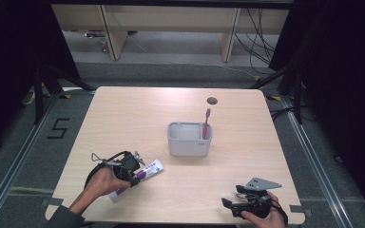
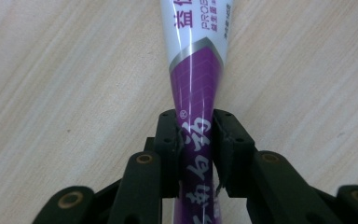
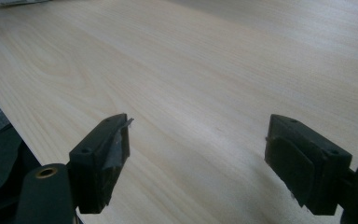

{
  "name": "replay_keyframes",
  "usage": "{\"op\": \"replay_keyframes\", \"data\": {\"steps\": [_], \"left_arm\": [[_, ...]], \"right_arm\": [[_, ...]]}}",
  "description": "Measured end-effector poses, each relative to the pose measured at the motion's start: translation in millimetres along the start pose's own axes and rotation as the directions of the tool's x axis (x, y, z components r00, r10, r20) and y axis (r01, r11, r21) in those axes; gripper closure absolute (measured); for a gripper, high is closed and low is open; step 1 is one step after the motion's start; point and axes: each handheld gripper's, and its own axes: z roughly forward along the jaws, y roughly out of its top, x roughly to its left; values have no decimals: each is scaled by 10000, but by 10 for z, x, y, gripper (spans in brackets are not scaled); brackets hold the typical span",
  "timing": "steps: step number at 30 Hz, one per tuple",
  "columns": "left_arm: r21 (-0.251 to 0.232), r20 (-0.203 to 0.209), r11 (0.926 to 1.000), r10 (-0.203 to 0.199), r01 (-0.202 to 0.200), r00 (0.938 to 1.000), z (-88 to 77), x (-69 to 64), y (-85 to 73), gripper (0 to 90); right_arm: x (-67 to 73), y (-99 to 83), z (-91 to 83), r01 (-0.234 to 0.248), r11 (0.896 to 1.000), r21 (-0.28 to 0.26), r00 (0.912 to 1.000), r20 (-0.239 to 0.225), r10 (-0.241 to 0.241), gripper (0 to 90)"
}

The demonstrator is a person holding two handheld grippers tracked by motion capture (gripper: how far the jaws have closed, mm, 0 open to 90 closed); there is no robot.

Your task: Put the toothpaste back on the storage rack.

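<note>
High view, hand-held gripper (image 1: 134,172) covering toothpaste tube (image 1: 148,170)

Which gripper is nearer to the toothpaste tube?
Left. The left gripper is clamped on the toothpaste tube; the right gripper sits open, far across the table.

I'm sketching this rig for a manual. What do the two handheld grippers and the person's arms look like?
Both grippers are black, with two blocky jaws on arms fixed by brass-coloured rivets. The left gripper trails a looped black cable; the right gripper carries a grey three-cornered plate on top. A dark grey sleeve shows at the left arm.
</note>
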Motion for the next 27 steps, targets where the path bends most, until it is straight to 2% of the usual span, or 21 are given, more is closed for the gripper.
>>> {"op": "replay_keyframes", "data": {"steps": [6, 11, 13, 16, 17, 18, 19, 22, 24, 25, 26, 27], "left_arm": [[295, 123, 9995, 106, -110, 9999, 30, 11, 19, 731], [433, 192, 9990, 42, -50, 9998, 46, 11, 41, 734], [524, 182, 9986, 82, -92, 9998, 47, 11, 53, 735], [603, 174, 9980, 189, -200, 9997, 49, 9, 67, 737], [602, 187, 9979, 216, -227, 9996, 51, 10, 68, 738], [610, 203, 9979, 219, -231, 9996, 51, 12, 70, 738], [616, 221, 9978, 232, -245, 9995, 51, 15, 70, 738], [695, 262, 9972, 256, -273, 9993, 51, 17, 79, 739], [751, 279, 9967, 278, -298, 9992, 53, 16, 86, 740], [790, 301, 9962, 332, -355, 9990, 53, 18, 90, 741], [819, 326, 9956, 431, -457, 9985, 55, 25, 96, 742], [886, 349, 9949, 448, -478, 9984, 55, 26, 103, 742]], "right_arm": [[6, 3, 0, -50, 10000, 3, 10000, -26, 50, 226], [5, 1, 4, 7, 10000, 23, 10000, -19, -7, 227], [6, -1, 15, -23, 10000, 41, 9999, -141, 24, 227], [9, -1, 7, 27, 10000, 56, 10000, -44, -27, 229], [22, -1, 9, -173, 9998, 90, 9998, -117, 174, 229], [4, 1, 15, 7, 10000, 35, 9999, -132, -7, 230], [11, -4, 10, -124, 9999, 77, 9999, -109, 125, 231], [4, -5, 13, 73, 10000, 45, 10000, -45, -73, 234], [38, -9, 17, -433, 9989, 183, 9989, -147, 436, 235], [28, -9, 17, -339, 9992, 230, 9993, -145, 342, 235], [9, -6, 17, 94, 9999, 97, 9999, -57, -93, 235], [11, -4, 12, 76, 9999, 110, 10000, 2, -76, 236]]}}
